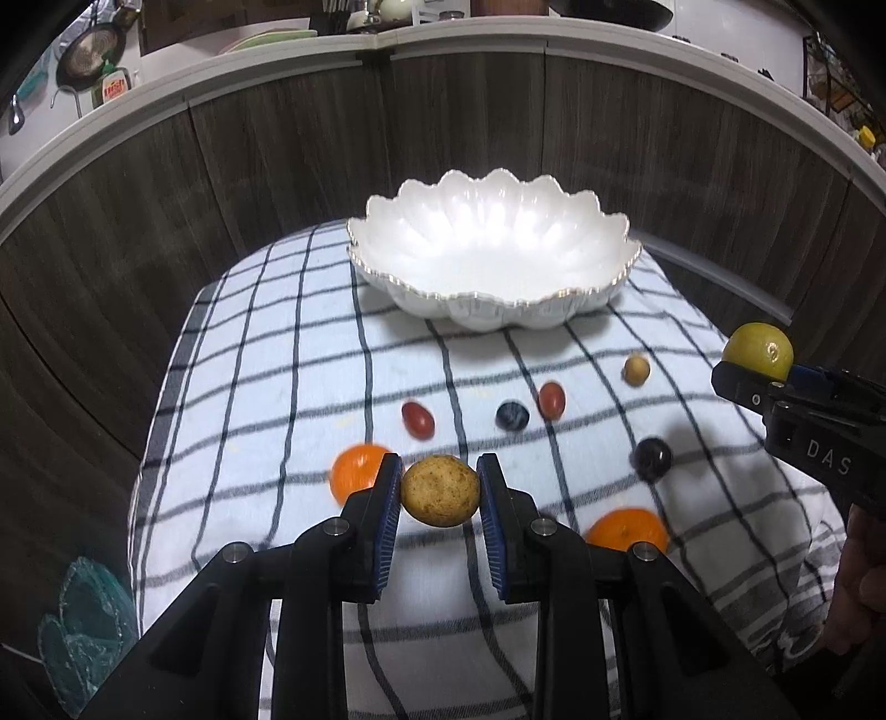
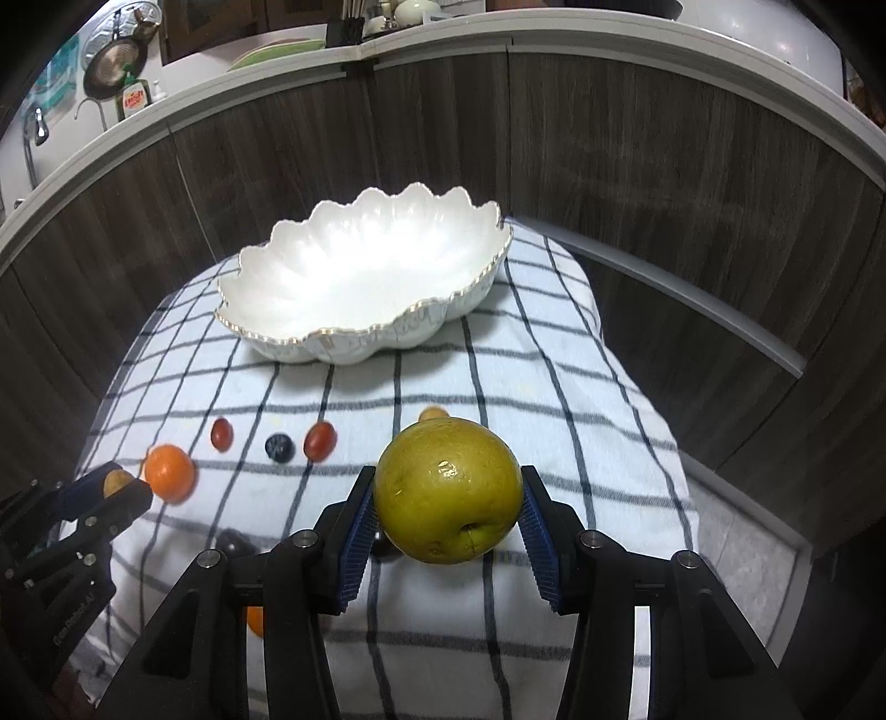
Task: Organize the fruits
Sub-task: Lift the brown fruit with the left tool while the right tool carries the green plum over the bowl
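Left gripper [image 1: 440,490] clenched on speckled fruit [image 1: 440,490], held above cloth [image 1: 266,360]. Right gripper [image 2: 448,507] clamped on green fruit [image 2: 448,490], also aloft.

Risks, as judged: round fruit may slip from pads in transit; release from height may chip scalloped bowl [image 1: 554,307] or send fruit out over low rim; both grippers converging on bowl may collide.

Bowl at 12 o'clock on cloth, empty. Oranges [image 1: 357,471], grapes [image 1: 418,420], blueberry [image 1: 512,415] loose between bowl and grippers.

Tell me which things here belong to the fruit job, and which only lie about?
Job: white bowl, brown fruit in left tongs, green fruit in right tongs, loose oranges.
Lying about: soap bottle, pan.
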{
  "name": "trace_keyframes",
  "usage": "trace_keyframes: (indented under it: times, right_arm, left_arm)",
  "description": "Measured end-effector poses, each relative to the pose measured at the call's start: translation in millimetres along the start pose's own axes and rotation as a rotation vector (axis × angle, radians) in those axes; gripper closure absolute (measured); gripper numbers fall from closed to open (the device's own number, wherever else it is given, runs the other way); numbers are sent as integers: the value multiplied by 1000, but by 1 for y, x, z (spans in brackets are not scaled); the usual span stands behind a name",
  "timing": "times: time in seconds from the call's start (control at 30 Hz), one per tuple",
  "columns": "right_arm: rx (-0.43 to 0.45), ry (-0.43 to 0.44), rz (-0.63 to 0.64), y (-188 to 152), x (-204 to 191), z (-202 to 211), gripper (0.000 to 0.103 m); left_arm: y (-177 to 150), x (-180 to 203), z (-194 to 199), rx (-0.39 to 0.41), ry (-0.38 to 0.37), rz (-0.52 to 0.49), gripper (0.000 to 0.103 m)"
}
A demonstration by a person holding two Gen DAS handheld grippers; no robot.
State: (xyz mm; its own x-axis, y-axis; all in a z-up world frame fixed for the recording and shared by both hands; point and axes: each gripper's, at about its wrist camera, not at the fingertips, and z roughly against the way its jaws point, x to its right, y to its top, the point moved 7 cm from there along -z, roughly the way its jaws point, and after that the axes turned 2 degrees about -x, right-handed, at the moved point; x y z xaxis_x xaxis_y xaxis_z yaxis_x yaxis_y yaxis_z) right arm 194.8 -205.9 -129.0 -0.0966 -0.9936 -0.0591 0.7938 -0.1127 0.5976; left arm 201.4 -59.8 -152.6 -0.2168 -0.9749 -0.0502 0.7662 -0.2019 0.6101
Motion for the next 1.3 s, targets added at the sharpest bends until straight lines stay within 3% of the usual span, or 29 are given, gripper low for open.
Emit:
trace_keyframes:
  times: [0.67,1.3]
  right_arm:
    - [66,-14,21,69,0,-3,53]
    - [94,-45,45,130,-2,-37,53]
  left_arm:
    - [69,-9,-11,59,-7,-5,75]
    - [128,-20,-46,69,-7,0,75]
